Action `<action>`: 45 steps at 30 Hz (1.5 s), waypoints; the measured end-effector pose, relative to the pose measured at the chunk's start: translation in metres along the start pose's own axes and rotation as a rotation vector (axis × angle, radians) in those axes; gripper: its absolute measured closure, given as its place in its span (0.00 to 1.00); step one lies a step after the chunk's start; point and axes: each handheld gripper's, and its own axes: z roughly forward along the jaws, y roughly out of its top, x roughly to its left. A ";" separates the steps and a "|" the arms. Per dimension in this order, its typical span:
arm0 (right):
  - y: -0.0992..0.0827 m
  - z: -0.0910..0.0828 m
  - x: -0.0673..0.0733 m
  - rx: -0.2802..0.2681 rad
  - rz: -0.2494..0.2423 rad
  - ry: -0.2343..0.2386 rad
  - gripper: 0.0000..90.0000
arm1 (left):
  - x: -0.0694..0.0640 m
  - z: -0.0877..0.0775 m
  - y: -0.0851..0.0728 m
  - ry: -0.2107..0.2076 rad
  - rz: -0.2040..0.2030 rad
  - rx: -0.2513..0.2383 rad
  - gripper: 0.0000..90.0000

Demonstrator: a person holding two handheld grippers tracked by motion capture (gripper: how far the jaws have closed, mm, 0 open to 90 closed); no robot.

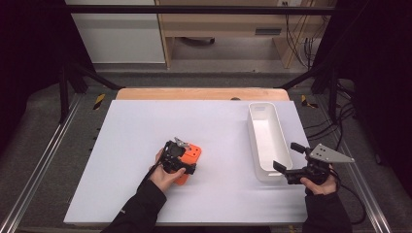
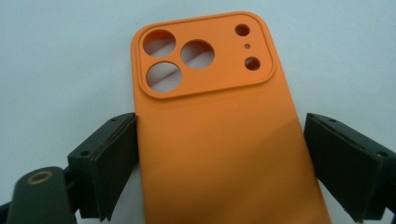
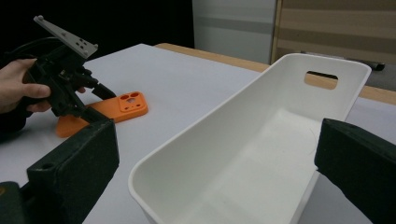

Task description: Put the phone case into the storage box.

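Note:
An orange phone case point(image 1: 193, 154) lies flat, back side up, left of the table's middle; its camera cut-outs point(image 2: 177, 58) point away from me. My left gripper point(image 2: 221, 120) straddles the case across its width, and both pads rest against its long edges, so it is shut on the case point(image 2: 219, 140). In the right gripper view the left gripper point(image 3: 91, 100) leans down over the case point(image 3: 126, 105). My right gripper point(image 1: 287, 156) hovers at the near right end of a white bin point(image 1: 253, 133), open with nothing gripped. Its jaws frame the bin's near rim point(image 3: 205, 121).
The long white bin is empty and stands lengthwise on the table's right side, with a handle slot point(image 3: 321, 79) in its far end. A wooden strip point(image 1: 194, 93) borders the far edge of the white tabletop point(image 1: 131, 145). Metal rails run along both sides.

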 end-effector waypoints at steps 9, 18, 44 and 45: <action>0.000 0.000 0.000 0.000 -0.001 -0.001 0.00 | -0.001 -0.003 0.001 -0.002 0.007 -0.006 0.13; 0.000 0.000 0.000 0.000 -0.001 -0.002 0.00 | 0.001 -0.009 0.003 -0.009 0.004 -0.017 0.14; 0.001 -0.001 0.000 -0.001 -0.005 0.001 0.00 | -0.001 -0.044 0.011 -0.062 0.045 -0.105 0.14; 0.001 -0.001 0.000 -0.001 -0.006 0.002 0.00 | -0.001 -0.045 0.011 -0.065 0.047 -0.110 0.14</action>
